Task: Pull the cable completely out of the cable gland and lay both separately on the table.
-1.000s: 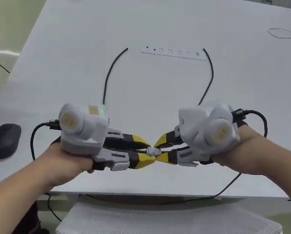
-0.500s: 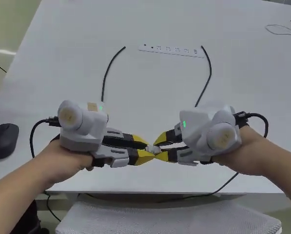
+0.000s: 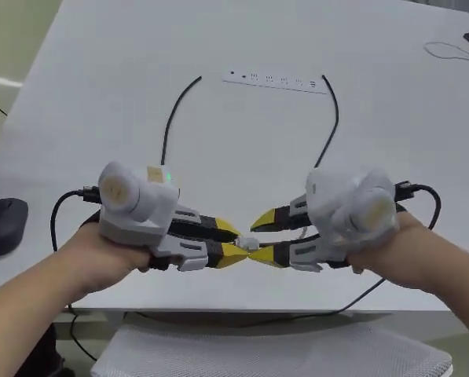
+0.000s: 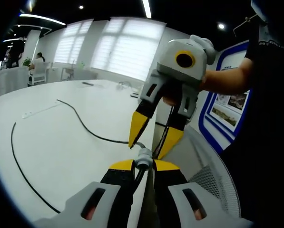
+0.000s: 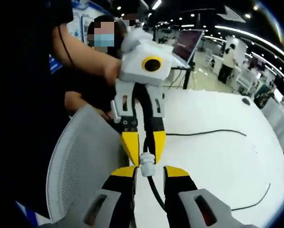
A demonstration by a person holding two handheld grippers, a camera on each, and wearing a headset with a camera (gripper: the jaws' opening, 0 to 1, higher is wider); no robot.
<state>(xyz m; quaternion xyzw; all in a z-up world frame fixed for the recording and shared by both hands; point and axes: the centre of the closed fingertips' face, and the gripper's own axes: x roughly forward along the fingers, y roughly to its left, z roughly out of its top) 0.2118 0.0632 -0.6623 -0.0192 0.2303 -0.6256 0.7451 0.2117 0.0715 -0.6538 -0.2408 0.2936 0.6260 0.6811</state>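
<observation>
Gland (image 4: 143,158) is pinched shut in your left tongs (image 4: 143,167), held in the air over the tabletop's near edge, with a mesh chair seat (image 3: 273,353) below, closer to you. That hold reads as the anchor: the body is fixed so the cable can slide out of it. Your right tongs (image 5: 150,173) face the left ones tip to tip, jaws spread. The black cable (image 5: 154,191) leaves the gland and runs down between them, not clamped. Looks like you're set to close on the cable right by the gland and pull away. The cable isn't out yet and neither part is laid down. Further out on the tabletop (image 3: 242,173), a mouse (image 3: 2,224) sits off left. Beyond it, black cable runs (image 3: 171,126) trail toward a white power strip (image 3: 277,81); can't tell if they're the same cable.
</observation>
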